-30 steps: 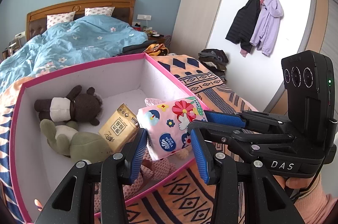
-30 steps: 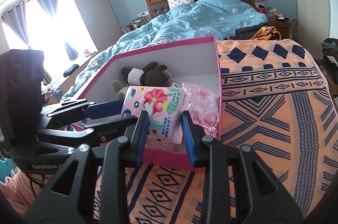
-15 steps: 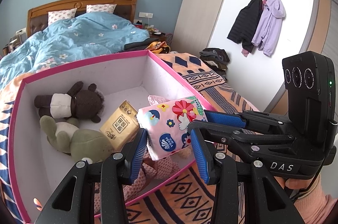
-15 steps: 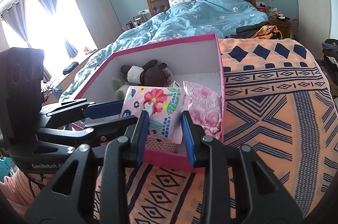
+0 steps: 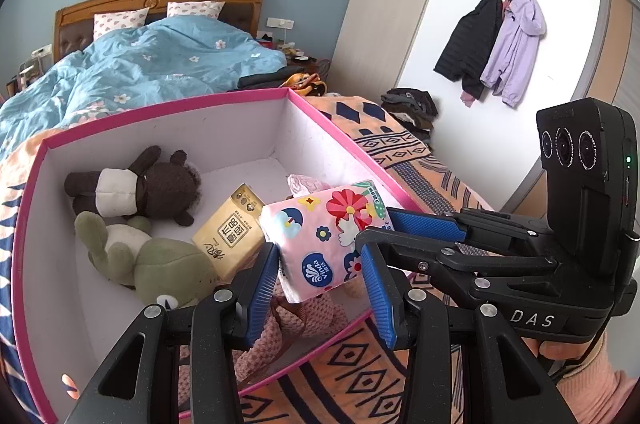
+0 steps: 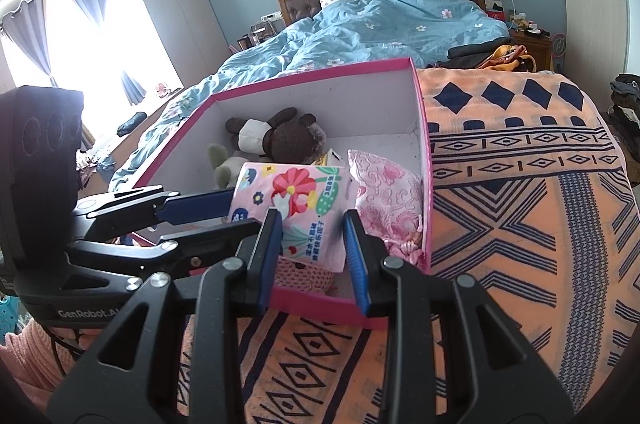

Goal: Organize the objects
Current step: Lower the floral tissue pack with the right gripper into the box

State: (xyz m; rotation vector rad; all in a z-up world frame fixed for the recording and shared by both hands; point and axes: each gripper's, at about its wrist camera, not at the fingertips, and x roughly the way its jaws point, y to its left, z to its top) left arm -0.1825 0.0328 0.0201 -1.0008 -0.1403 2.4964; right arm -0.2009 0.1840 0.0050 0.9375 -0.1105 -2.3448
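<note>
Two grippers clamp one floral tissue pack (image 5: 326, 236) above the near right corner of the pink box (image 5: 344, 140) on the bed: the left gripper (image 5: 320, 288) and the right gripper (image 6: 310, 242) each pinch it narrowly, over plush toys (image 5: 152, 256).

Left gripper (image 5: 320, 264) pitched downward, blue pads (image 5: 262, 284) clamped on opposite sides of the floral tissue pack (image 5: 324, 240). Right gripper (image 6: 312, 236) comes in from the other side, also angled down, its pads (image 6: 354, 248) pressed to the same pack. Both sets of jaws narrow. A hand (image 5: 560, 348) in a pink sleeve grips the right handle.
</note>
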